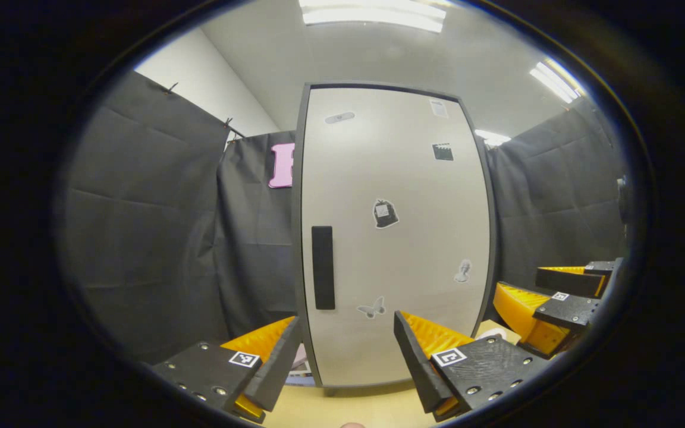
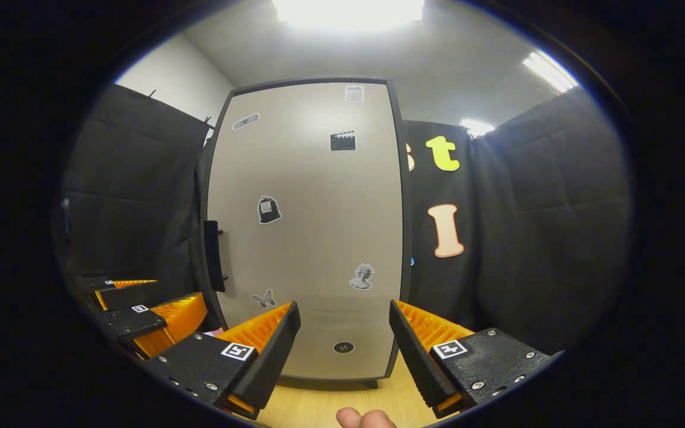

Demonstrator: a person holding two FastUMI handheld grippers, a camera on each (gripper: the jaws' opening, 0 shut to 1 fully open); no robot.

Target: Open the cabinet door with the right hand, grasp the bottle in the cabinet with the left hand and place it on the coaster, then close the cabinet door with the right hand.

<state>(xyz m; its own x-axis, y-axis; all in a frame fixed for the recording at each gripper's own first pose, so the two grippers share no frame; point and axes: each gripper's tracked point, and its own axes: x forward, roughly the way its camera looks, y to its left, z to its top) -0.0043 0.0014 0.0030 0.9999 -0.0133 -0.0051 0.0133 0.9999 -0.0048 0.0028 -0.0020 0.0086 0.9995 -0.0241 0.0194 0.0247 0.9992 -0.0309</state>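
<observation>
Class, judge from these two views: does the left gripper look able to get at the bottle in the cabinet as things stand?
Probably not yet. The cabinet door is shut, so it blocks the way inside. The left gripper hangs open before the door, holding nothing; the handle is untouched.

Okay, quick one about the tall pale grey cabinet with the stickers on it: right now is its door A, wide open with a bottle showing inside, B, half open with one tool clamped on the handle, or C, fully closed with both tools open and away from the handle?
C: the pale grey cabinet door sits flush in its dark frame, and the black vertical bar handle is untouched, with the left tool and right tool both open.
</observation>
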